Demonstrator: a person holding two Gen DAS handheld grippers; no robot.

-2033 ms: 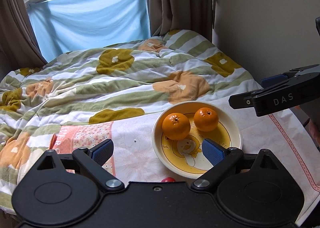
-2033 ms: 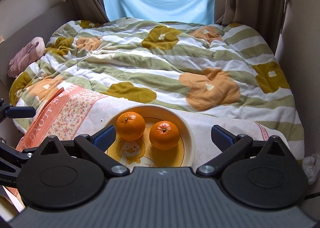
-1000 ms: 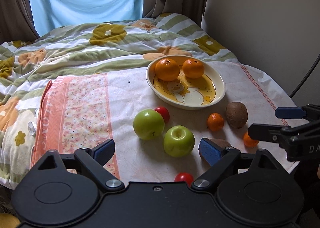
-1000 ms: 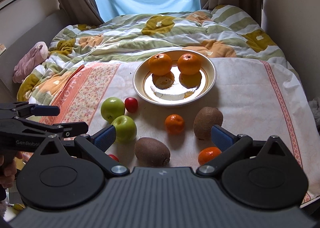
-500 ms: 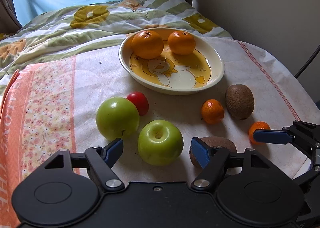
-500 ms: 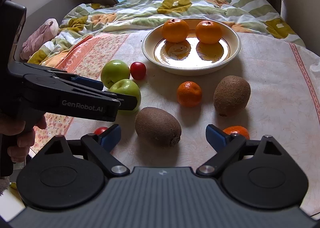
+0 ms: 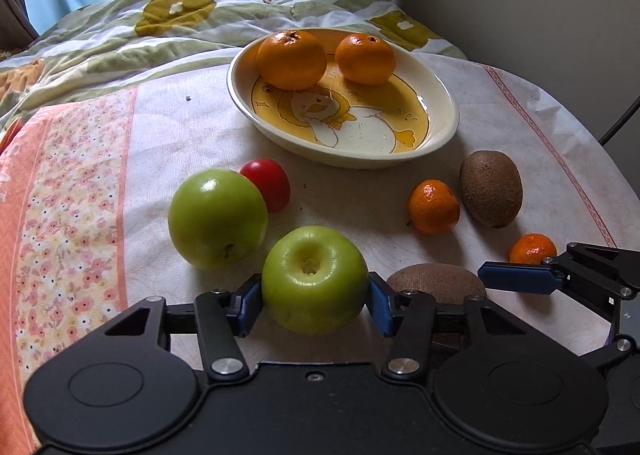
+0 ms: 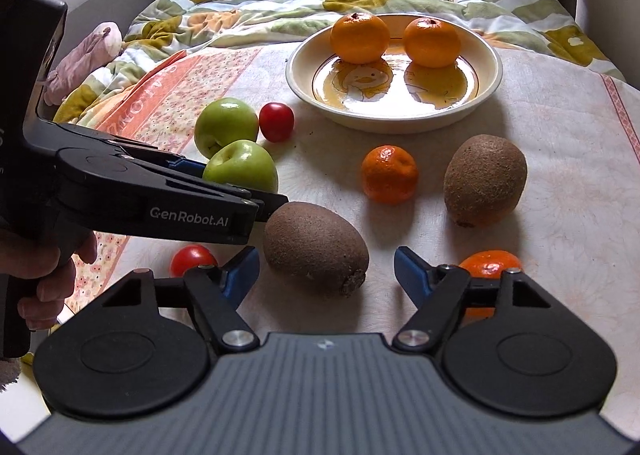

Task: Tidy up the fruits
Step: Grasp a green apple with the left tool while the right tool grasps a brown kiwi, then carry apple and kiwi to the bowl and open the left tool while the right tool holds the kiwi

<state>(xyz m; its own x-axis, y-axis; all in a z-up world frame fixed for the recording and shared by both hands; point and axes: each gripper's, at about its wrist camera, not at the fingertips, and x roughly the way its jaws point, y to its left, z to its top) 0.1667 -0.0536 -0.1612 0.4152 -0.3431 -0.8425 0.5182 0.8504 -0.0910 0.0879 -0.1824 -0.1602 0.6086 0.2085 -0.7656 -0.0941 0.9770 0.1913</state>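
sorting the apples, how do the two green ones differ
The near apple sits between the left gripper pads; the far apple lies free. The near apple's stem pit faces up; the far apple is tipped, its pit facing low and forward. The far apple touches a red fruit; the near one doesn't. Both are green, glossy and similar in size.
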